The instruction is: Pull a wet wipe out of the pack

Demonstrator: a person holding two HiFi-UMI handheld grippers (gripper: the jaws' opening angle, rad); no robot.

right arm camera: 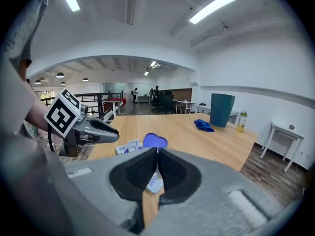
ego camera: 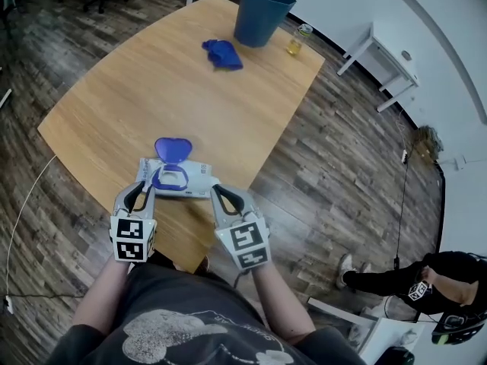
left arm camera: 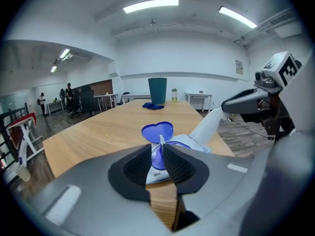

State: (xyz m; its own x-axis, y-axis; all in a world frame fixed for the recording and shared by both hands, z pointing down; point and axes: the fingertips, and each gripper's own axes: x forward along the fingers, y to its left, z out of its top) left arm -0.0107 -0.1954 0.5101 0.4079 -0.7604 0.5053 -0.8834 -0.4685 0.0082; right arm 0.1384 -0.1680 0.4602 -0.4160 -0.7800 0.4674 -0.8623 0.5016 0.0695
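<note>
Wood-grain table (ego camera: 190,105) is carrying everything here. A teal bin (ego camera: 262,12) is standing at its far end, a crumpled blue cloth (ego camera: 222,54) is lying just in front of the bin, and a bottle of yellow liquid (ego camera: 298,40) is standing to the bin's right, near the table edge. All three are sitting well apart from the wet wipe pack (ego camera: 194,181), which is lying by the near edge, right in front of the person holding the grippers. A white side table (ego camera: 388,59) is standing on the dark plank floor beyond, and a person in dark clothing (ego camera: 445,280) is showing low at the right.

The pack is showing as a flat white pouch with blue print. Its rounded blue lid (ego camera: 173,149) is standing flipped open behind a blue-rimmed opening. The left gripper (ego camera: 144,191) is hovering at the pack's left over that opening, its jaws a little apart, with a thin white tip showing between them unpinched. The right gripper (ego camera: 216,192) is pressing its jaws together on the pack's white right end, which is being held up off the wood.
</note>
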